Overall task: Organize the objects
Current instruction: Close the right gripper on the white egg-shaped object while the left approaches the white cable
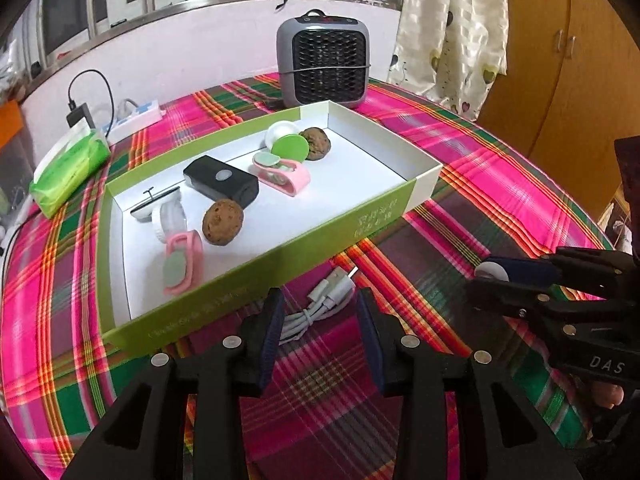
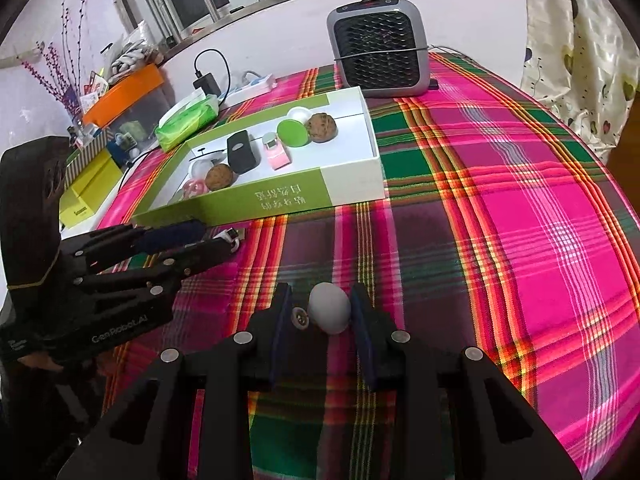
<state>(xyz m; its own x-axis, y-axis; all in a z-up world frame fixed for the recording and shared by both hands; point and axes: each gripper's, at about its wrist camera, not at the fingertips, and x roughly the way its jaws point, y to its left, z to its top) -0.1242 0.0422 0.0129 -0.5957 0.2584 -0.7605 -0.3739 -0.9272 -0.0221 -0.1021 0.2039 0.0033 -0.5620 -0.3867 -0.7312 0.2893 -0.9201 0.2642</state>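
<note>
Plaid tablecloth (image 1: 460, 184) — coiled white cable (image 1: 320, 304), plug toward box (image 1: 280, 248).

I see woven plaid cloth (image 1: 480, 184) covering the desk, matt, with a visible thread texture. The box (image 1: 328, 232) at centre frame looks like smooth cardboard, green outside, white matt inside. In it, two brown balls (image 1: 222, 222) look rough and pitted; the black block (image 1: 221, 185) is satin plastic. The white cable (image 1: 320, 308) has a smooth rubbery sheen. The egg-shaped piece (image 2: 329, 308) is matt and smooth. My fingers (image 1: 272, 332) are matt black plastic with ribbed blue pads. At upper centre, the heater (image 1: 322, 68) is grey plastic.
</note>
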